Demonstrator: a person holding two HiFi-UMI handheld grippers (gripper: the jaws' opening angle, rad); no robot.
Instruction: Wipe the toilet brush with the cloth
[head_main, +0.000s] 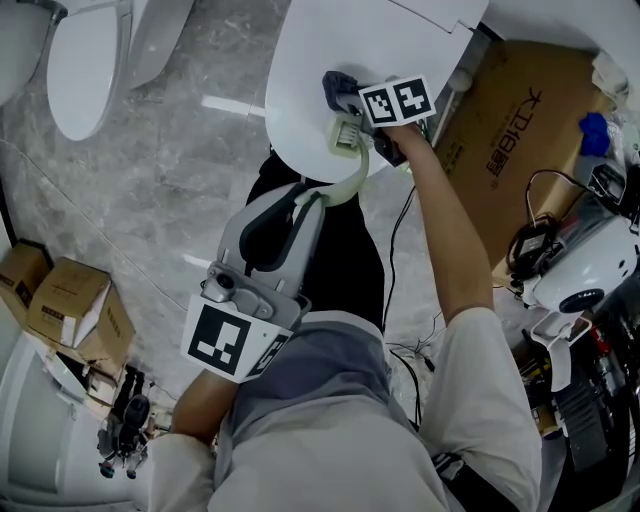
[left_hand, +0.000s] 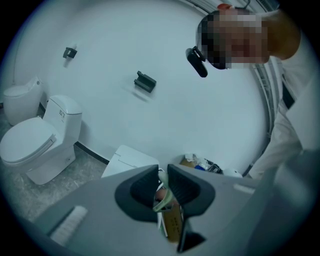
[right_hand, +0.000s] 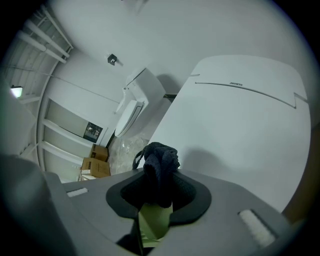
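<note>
A pale green toilet brush (head_main: 350, 160) curves up from my left gripper (head_main: 305, 197) to my right gripper (head_main: 345, 100), above a closed white toilet lid (head_main: 300, 90). The left gripper view shows the left gripper (left_hand: 162, 192) shut on the green handle (left_hand: 164, 201). A dark cloth (head_main: 335, 85) is bunched in my right gripper. In the right gripper view the cloth (right_hand: 160, 167) sits between the shut jaws of the right gripper (right_hand: 159, 187), with the green brush (right_hand: 152, 222) just beneath it and touching it.
A second toilet (head_main: 85, 70) stands at upper left on the grey marble floor. Cardboard boxes (head_main: 70, 310) sit at the left edge and a large flat one (head_main: 510, 130) at upper right. A white device with cables (head_main: 585, 270) crowds the right side.
</note>
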